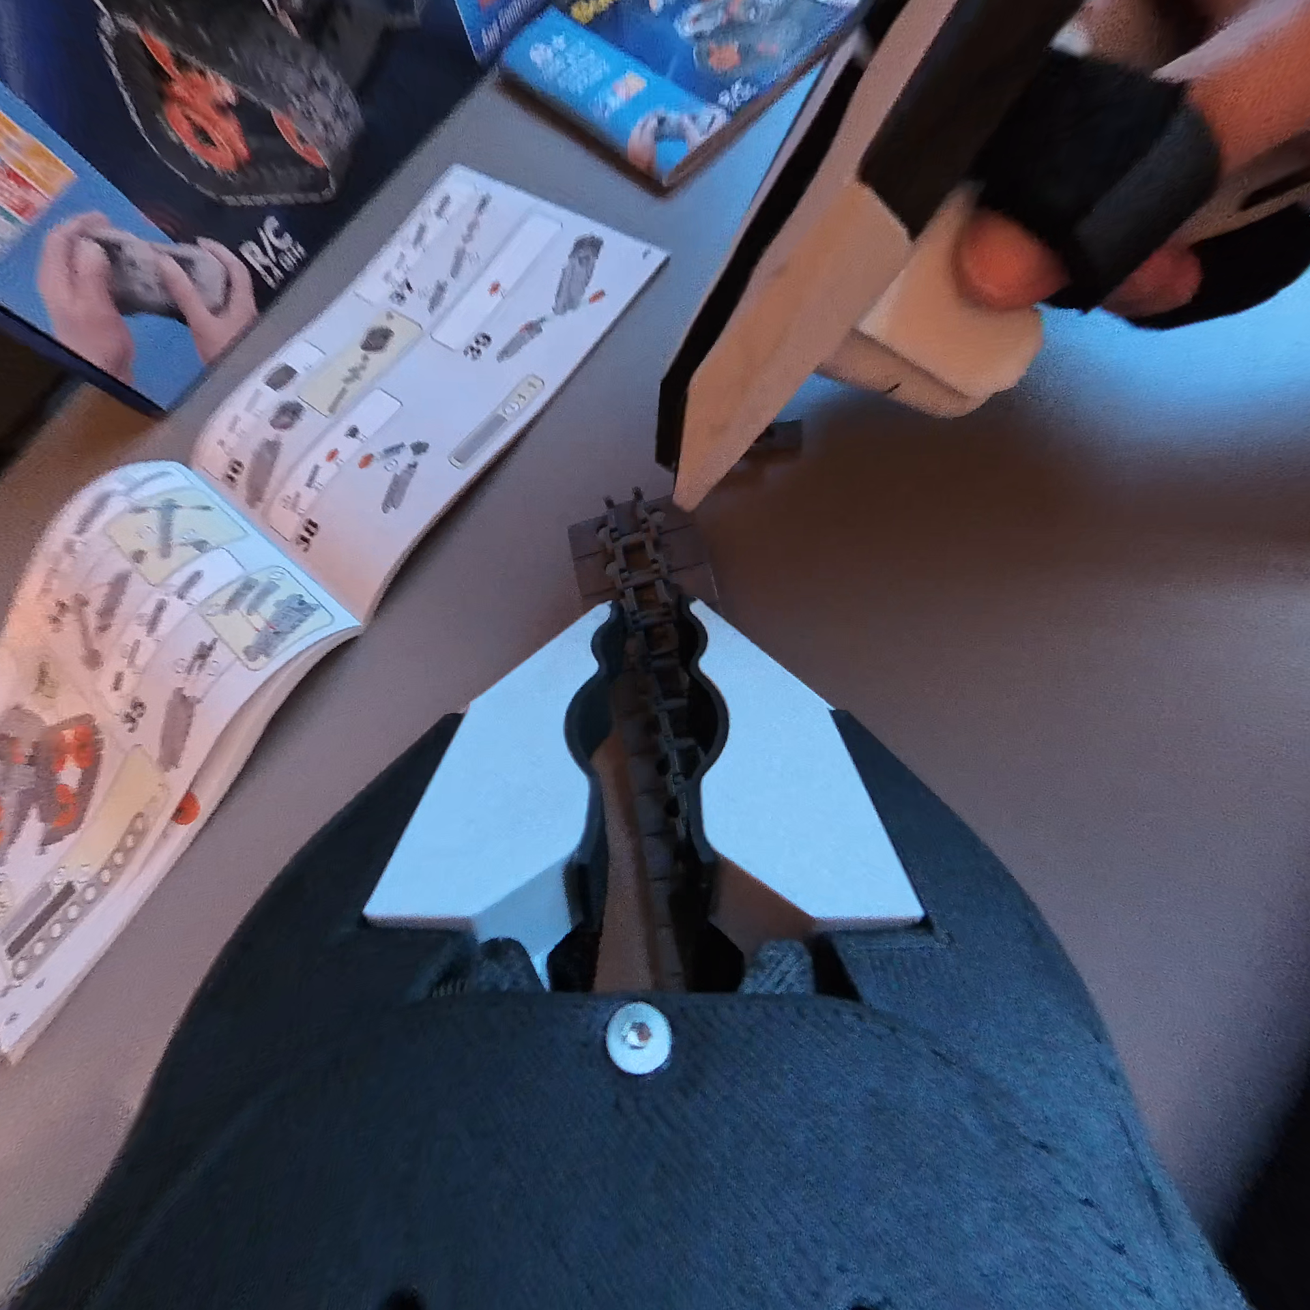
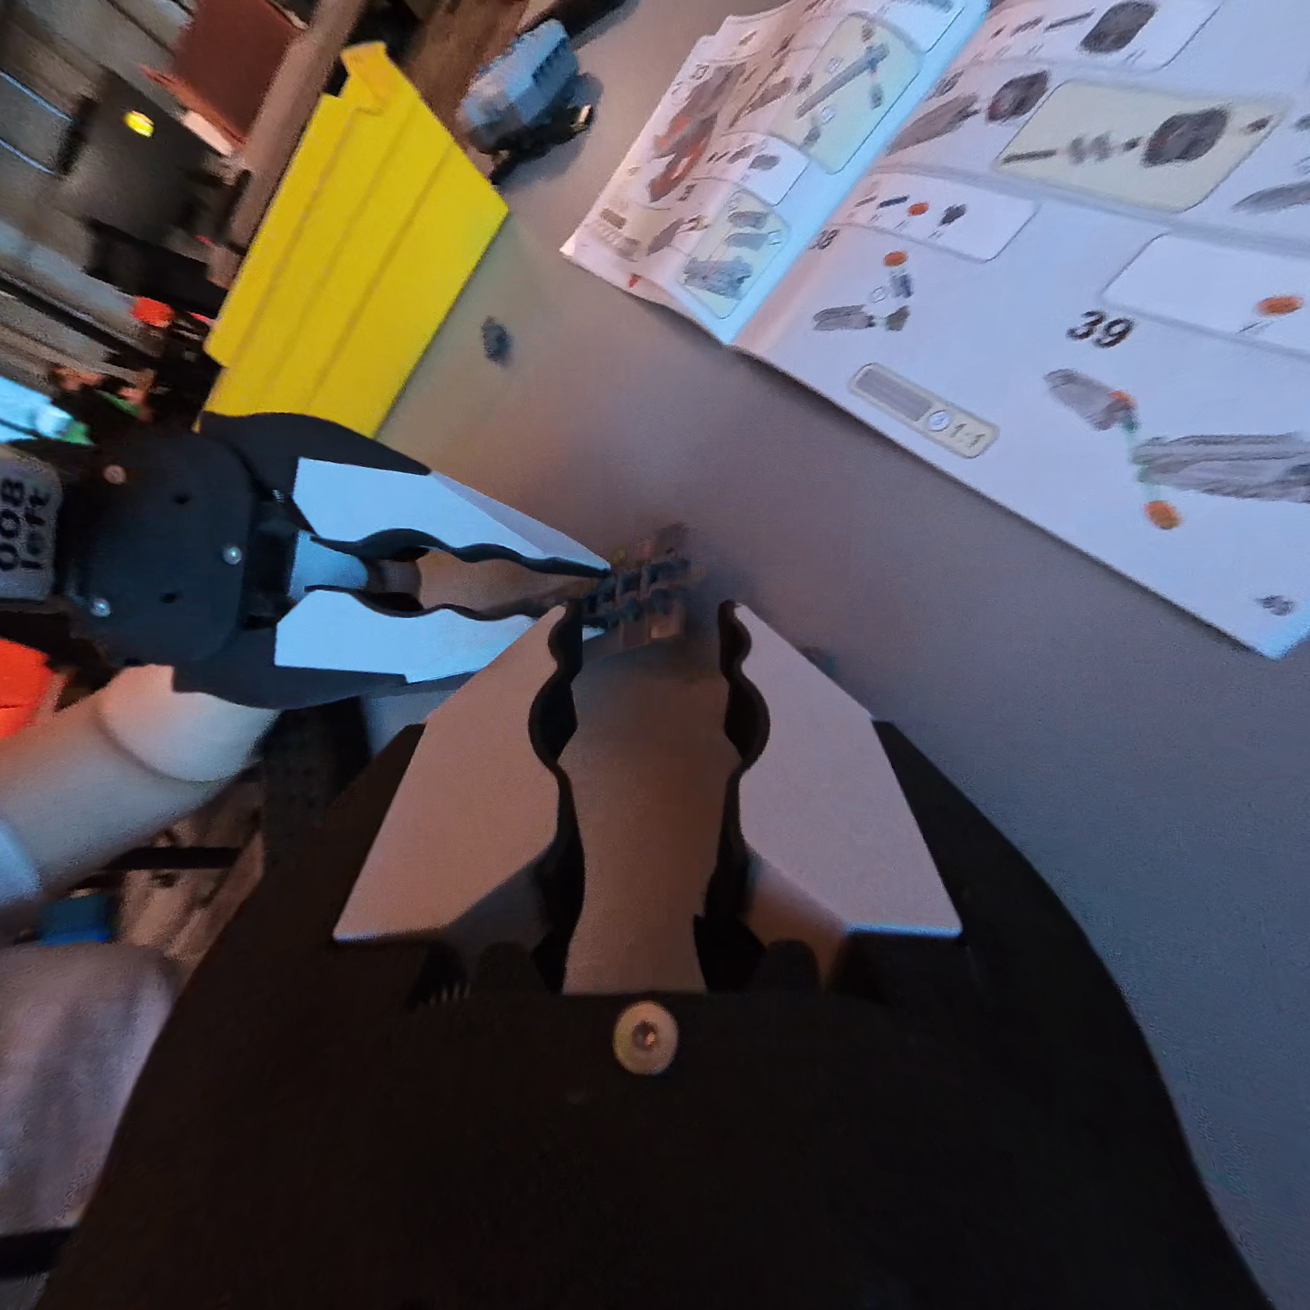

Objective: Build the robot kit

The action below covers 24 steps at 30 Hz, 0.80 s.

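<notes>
My left gripper [image 1: 648,609] is shut on a dark toy track chain [image 1: 638,560] made of small linked pieces. The chain runs back between the fingers, and its front end sticks out past the tips, just above the grey table [image 1: 992,638]. In the right wrist view the left gripper [image 2: 578,595] comes in from the left with the chain end [image 2: 638,592] at its tips. My right gripper [image 2: 648,620] is open, and its tips sit on either side of that chain end. In the left wrist view one of its fingers [image 1: 737,368] reaches down from the upper right to the chain end.
An open instruction booklet [image 1: 397,425] lies on the table to the left, also in the right wrist view [image 2: 1028,298]. Toy boxes [image 1: 213,142] and a blue box [image 1: 638,106] stand behind it. A yellow bin [image 2: 354,234], a grey model part [image 2: 524,99] and a small dark piece [image 2: 496,340] lie farther off. The tips of both grippers are at nearly the same place.
</notes>
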{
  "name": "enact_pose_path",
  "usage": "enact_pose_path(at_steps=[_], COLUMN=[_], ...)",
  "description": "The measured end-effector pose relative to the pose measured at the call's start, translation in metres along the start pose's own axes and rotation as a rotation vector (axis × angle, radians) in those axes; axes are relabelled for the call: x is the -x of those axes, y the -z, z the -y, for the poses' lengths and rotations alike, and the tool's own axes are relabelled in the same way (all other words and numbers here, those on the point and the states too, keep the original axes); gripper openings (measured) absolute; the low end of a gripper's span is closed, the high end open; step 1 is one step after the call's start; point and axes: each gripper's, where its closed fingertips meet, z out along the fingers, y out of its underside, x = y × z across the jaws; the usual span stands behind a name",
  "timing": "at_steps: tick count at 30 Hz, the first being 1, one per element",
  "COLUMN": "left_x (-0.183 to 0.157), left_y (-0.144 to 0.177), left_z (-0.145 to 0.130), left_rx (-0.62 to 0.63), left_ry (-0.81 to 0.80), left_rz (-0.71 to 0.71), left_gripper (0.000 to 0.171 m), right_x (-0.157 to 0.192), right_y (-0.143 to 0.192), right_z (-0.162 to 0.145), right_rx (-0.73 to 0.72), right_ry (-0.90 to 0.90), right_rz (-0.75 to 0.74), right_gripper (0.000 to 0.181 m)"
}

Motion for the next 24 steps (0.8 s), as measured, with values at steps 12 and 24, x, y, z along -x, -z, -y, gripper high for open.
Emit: enact_pose_path(at_steps=[12, 24], left_x=[-0.004, -0.007], left_y=[0.040, 0.051], left_z=[0.028, 0.038], left_rx=[-0.279, -0.368], left_ry=[0.144, 0.589], left_rz=[-0.208, -0.866], left_gripper=[0.032, 0.012], right_x=[0.042, 0.069], right_y=[0.002, 0.005], right_z=[-0.002, 0.002], right_rx=[0.031, -0.022], right_ry=[0.087, 0.256], right_rz=[0.254, 0.324], right_gripper=[0.006, 0.006])
